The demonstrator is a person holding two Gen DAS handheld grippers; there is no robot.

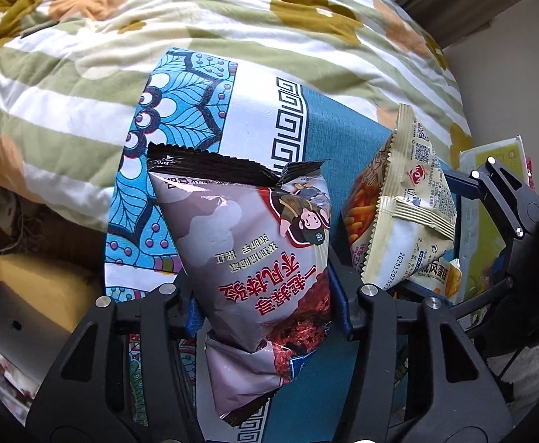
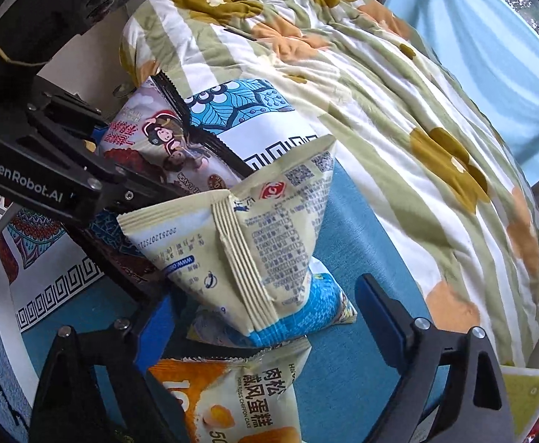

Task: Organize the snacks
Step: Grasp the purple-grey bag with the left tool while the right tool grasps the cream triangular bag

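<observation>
Left hand-held gripper (image 1: 269,306): we see its blue-padded fingers (image 1: 339,304) closed on the lower part of the grey snack bag (image 1: 254,243), which stands upright between them with its black crimped top edge uppermost. Just to the right of this bag, the cream snack bag (image 1: 402,214) stands propped on end, printed back and QR codes facing us. Both bags sit over a teal patterned cloth (image 1: 317,140), behind which lies a green-striped floral quilt (image 1: 195,37).

Right hand-held gripper (image 2: 265,313): we see its two blue fingers (image 2: 378,313) spread wide, one on each side of the cream snack bag (image 2: 254,243), with a clear gap at the right finger; whether the left finger touches the bag we cannot tell. Beneath this bag lies an orange-and-white cake packet (image 2: 240,398), flat on the cloth, partly overlapped by a blue-cornered packet (image 2: 325,306). At upper left, the left hand-held gripper (image 2: 96,147) holds the grey snack bag (image 2: 151,140).
</observation>
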